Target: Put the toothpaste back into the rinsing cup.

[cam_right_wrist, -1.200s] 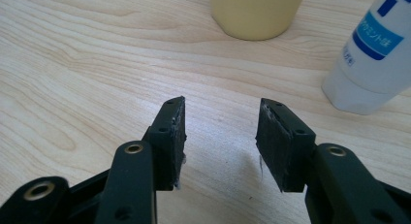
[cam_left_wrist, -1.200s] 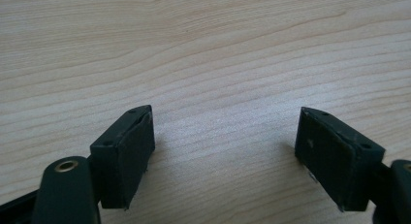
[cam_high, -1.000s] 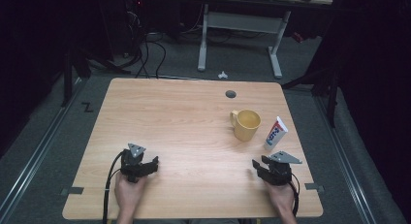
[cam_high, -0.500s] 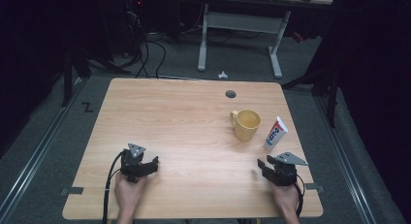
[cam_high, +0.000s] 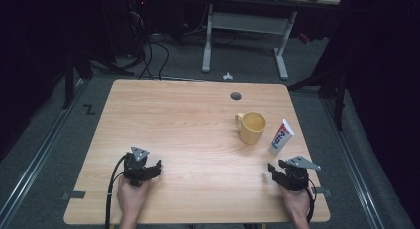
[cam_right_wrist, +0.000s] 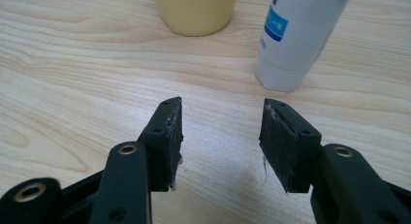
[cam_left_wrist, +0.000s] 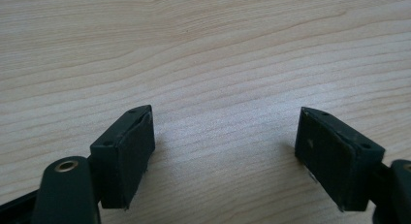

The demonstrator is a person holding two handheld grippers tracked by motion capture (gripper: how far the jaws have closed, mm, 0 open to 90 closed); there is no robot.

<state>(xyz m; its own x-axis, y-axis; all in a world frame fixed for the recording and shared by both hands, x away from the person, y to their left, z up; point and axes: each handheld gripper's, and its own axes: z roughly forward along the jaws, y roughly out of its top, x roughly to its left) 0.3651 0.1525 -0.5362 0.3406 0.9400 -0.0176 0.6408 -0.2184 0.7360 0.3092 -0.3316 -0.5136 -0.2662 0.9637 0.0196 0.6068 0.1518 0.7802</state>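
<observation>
Right hand-held gripper point(cam_high: 283, 173) sits low at the desk's near right corner, jaws parted with bare wood between them, and they have just been opening wider; the toothpaste tube point(cam_high: 281, 137) stands just beyond it toward the right edge, upright on its cap, long axis rising and leaning a little; in the right gripper view the tube point(cam_right_wrist: 298, 37) lies ahead and slightly right of the gap, close but not touching; the yellow mug point(cam_high: 251, 127) stands just beside the tube on its inner side, handle turned away from it; the right hand is plainly nearer, so the reach looks short, straight ahead; left hand-held gripper point(cam_high: 146, 170) rests near the front edge on the left, jaws wide apart over empty wood, well away from both; the desk point(cam_high: 178, 120) is pale wood grain with a cable hole near the far edge; dim room, grey floor, cables and another desk's legs behind.
</observation>
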